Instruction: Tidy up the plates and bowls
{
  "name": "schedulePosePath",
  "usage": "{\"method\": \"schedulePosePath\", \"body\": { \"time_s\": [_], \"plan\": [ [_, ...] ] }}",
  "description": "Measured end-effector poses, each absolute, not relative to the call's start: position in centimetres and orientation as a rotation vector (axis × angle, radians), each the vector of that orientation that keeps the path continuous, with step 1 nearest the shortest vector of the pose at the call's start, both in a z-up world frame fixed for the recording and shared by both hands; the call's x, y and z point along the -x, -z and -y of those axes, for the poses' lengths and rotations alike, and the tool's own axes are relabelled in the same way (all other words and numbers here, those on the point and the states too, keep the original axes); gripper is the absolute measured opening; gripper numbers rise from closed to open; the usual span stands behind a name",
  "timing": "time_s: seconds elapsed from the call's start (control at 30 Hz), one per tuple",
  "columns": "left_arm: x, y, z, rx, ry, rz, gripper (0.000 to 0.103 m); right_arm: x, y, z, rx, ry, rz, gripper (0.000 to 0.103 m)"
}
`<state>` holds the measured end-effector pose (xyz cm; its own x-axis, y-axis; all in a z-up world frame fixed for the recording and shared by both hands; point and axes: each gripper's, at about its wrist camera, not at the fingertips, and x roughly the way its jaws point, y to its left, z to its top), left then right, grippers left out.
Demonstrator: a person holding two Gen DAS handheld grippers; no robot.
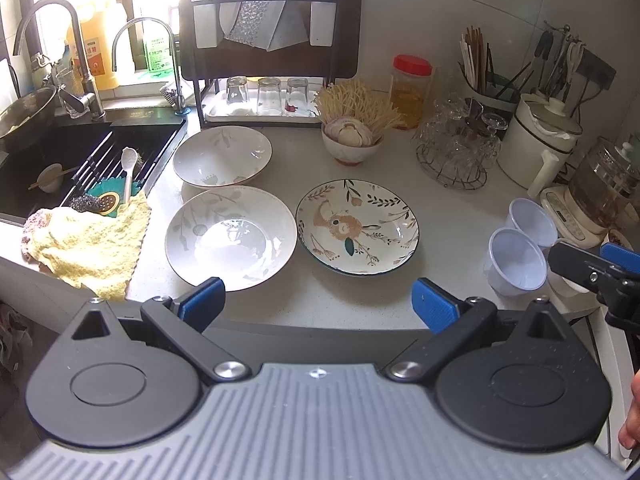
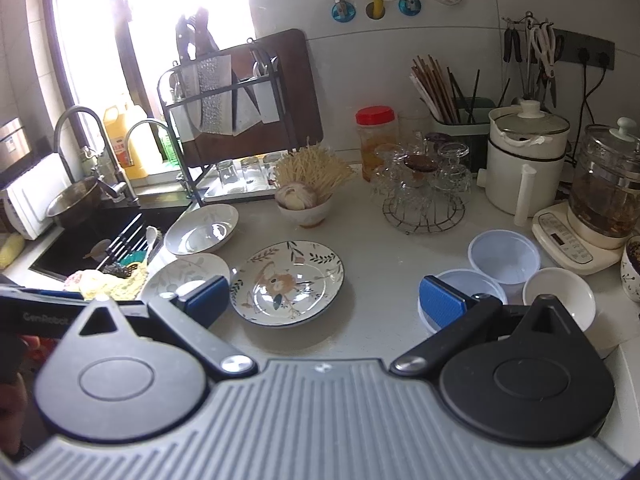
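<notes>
Left wrist view is showing my left hand-held gripper (image 1: 318, 304) hovering with its blue pads wide apart and gripping nothing, just off the near edge of the pale speckled surface (image 1: 448, 208). I am judging that sorting is only starting: two white leaf-patterned ceramic bowls (image 1: 231, 237) (image 1: 222, 155) are sitting apart along the sink-side edge, and the round floral ceramic plate with the dark rim (image 1: 357, 226) is lying just beside the nearer bowl, ahead of my pads. My right hand-held gripper (image 2: 323, 299) is likewise spread and empty, facing that plate, with two translucent plastic cups (image 2: 503, 255) near the right edge. Next I am expecting to pinch a rim and stack.
</notes>
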<state>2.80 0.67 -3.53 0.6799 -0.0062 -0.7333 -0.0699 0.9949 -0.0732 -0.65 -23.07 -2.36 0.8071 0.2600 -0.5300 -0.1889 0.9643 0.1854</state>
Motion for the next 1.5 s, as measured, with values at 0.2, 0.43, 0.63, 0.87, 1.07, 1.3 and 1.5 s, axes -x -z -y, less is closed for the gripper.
{"method": "schedulePosePath", "body": {
  "time_s": [0.2,0.43,0.63,0.87,1.07,1.3,1.5],
  "plan": [
    [-2.2,3.3,-1.3,0.110,-0.066,-0.837,0.101,0.5,2.6,22.9,-0.129,-0.252,-0.618,0.103],
    [-1.8,3.3,-1.3,0.126,-0.085,-0.853,0.101,0.8,2.4,23.1,-0.136,-0.272,-0.624,0.103],
    [-1.3,3.2,-0.6,0.124,-0.089,-0.862,0.101,1.1,2.4,22.8,-0.130,-0.284,-0.640,0.103],
    [-1.0,3.3,0.0,0.128,-0.081,-0.875,0.101,1.5,2.7,23.1,-0.151,-0.294,-0.665,0.103],
    [-1.2,3.3,0.3,0.123,-0.065,-0.875,0.101,1.8,2.6,23.2,-0.154,-0.297,-0.649,0.103],
    [-1.1,2.8,0.0,0.103,-0.054,-0.862,0.101,2.3,2.3,22.8,-0.179,-0.336,-0.633,0.103],
    [-1.3,3.3,-0.4,0.087,-0.046,-0.836,0.101,2.0,2.5,21.9,-0.148,-0.344,-0.636,0.103]
  ]
}}
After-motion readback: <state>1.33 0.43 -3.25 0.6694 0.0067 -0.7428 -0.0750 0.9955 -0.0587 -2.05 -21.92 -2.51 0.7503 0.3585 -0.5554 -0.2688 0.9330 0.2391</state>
